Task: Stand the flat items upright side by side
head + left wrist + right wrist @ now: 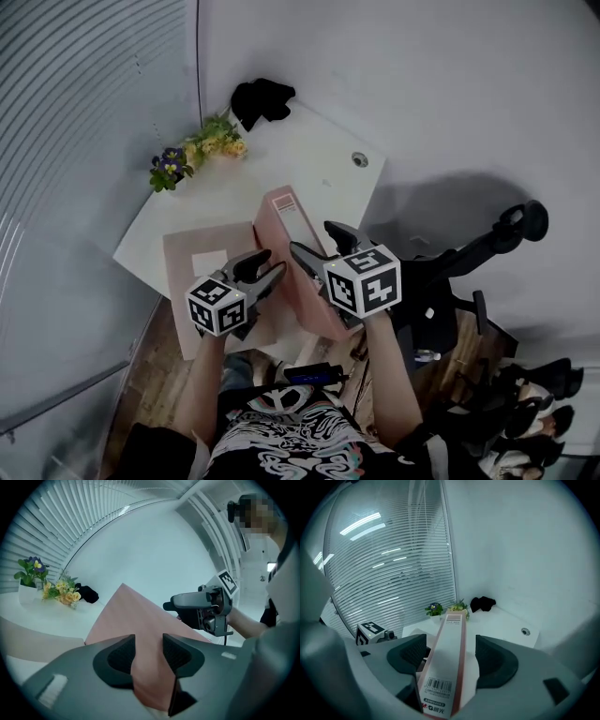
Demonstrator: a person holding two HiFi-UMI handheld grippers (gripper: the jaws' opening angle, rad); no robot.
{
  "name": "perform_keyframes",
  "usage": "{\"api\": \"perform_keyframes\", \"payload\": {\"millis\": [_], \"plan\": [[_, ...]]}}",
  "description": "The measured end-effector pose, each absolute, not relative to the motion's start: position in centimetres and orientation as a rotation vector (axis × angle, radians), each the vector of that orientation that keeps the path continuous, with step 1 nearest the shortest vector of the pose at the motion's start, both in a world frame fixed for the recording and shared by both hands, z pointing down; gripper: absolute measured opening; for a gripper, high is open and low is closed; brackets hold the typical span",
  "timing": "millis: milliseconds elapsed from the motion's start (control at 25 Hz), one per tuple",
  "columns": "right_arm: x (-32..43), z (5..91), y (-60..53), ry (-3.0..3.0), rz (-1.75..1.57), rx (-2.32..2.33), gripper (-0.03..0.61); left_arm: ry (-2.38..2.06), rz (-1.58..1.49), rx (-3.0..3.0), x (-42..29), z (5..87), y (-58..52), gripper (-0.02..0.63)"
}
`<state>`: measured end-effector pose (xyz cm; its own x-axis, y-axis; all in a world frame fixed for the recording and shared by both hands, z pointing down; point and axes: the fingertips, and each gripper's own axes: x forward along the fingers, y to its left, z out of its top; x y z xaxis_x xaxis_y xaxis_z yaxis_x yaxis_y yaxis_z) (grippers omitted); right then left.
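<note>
A pink file box point(281, 217) is tipped up on edge over the white table point(281, 159), with its white labelled spine point(451, 648) facing upward. My left gripper point(267, 268) is shut on the box's broad pink side point(136, 616), and both pads point(123, 658) press on the panel. My right gripper point(311, 236) straddles the spine from the right. It is open, with a gap between each pad point(494, 660) and the box. A second pink file box point(206, 255) lies flat on the table to the left.
Yellow flowers point(217, 141) and a small pot of purple flowers point(169, 167) stand at the table's far left corner, beside a black bundle point(261, 98). A cable hole point(360, 159) sits near the right edge. A black chair point(487, 244) stands to the right, and window blinds point(384, 564) run along the left.
</note>
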<state>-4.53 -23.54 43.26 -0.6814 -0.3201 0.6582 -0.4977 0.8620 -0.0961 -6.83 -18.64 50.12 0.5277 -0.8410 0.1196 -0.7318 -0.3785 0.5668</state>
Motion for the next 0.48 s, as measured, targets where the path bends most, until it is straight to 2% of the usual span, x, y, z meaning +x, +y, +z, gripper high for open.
{"api": "perform_keyframes", "payload": {"millis": [120, 480], "plan": [[-5.3, 44.1, -24.1, -2.331, 0.368, 0.587, 0.348, -1.211, -0.286, 2.188, -6.8, 50.5, -19.0, 0.183], [-7.4, 46.3, -25.2, -2.231, 0.373, 0.574, 0.348, -1.079, -0.299, 2.195, -6.2, 51.5, -19.5, 0.163]]}}
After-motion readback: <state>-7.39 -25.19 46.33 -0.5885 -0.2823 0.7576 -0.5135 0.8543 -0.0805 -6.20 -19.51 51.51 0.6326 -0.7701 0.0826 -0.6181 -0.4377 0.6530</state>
